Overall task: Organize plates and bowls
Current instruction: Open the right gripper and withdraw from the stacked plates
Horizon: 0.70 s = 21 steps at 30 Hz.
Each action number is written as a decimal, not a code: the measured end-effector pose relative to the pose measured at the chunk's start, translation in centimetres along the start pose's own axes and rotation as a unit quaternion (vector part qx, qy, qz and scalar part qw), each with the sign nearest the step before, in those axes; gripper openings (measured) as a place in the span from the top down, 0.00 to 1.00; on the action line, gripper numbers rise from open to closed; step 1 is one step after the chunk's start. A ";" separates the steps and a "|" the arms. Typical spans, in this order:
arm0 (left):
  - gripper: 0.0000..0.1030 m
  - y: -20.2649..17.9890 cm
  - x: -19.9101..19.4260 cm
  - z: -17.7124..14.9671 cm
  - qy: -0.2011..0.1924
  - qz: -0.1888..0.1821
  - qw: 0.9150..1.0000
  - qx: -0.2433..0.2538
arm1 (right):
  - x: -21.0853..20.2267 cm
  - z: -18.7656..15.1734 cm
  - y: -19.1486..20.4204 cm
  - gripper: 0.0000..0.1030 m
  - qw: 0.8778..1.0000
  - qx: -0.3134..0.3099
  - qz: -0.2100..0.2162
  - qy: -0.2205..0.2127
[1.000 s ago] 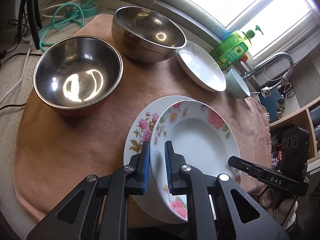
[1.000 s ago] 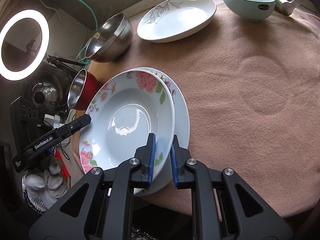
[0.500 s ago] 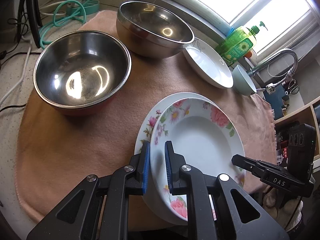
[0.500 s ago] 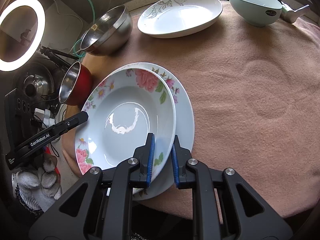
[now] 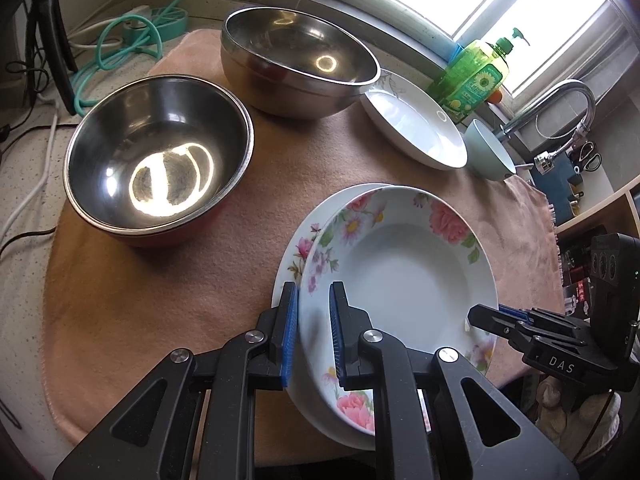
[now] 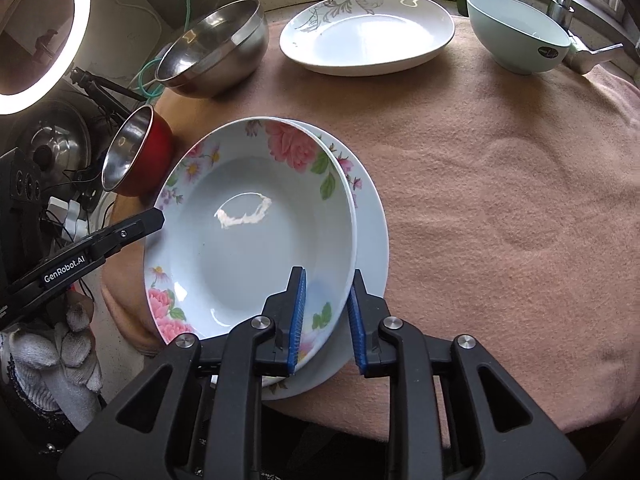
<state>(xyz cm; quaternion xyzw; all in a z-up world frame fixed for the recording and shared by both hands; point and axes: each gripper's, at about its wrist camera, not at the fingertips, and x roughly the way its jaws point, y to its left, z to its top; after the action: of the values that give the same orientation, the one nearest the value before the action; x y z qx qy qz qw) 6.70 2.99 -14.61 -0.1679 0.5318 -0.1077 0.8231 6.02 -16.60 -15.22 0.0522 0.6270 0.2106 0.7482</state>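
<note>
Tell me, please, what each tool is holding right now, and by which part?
The left tool clamps the upper floral plate by its near rim. The right tool has just been opening; its pads straddle that rim without pressing.

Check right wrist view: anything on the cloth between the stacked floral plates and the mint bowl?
Nothing. In the right wrist view, bare pink cloth runs from the floral plates to the mint bowl. The white leaf-print plate sits off to the side.

green soap bottle (image 5: 476,76), faucet (image 5: 560,108), ring light (image 6: 36,36)
</note>
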 end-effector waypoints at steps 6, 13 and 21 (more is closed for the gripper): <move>0.88 0.1 0.1 0.1 0.001 -0.002 1.000 -0.001 | 0.1 0.1 0.2 0.77 1.000 0.000 -0.002 0.005; 0.88 0.1 0.1 0.1 0.002 -0.004 1.000 -0.004 | 0.4 0.0 1.8 0.67 0.998 -0.043 -0.037 0.011; 0.88 0.0 -0.3 0.2 -0.005 -0.001 1.000 0.001 | 0.3 0.3 2.0 0.67 0.996 -0.063 -0.059 0.021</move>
<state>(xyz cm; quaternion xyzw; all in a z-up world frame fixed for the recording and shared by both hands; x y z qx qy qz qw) 6.75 3.13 -14.30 -0.1684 0.5274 -0.1081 0.8257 5.81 -14.62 -14.78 -0.0365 0.6299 0.2066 0.7478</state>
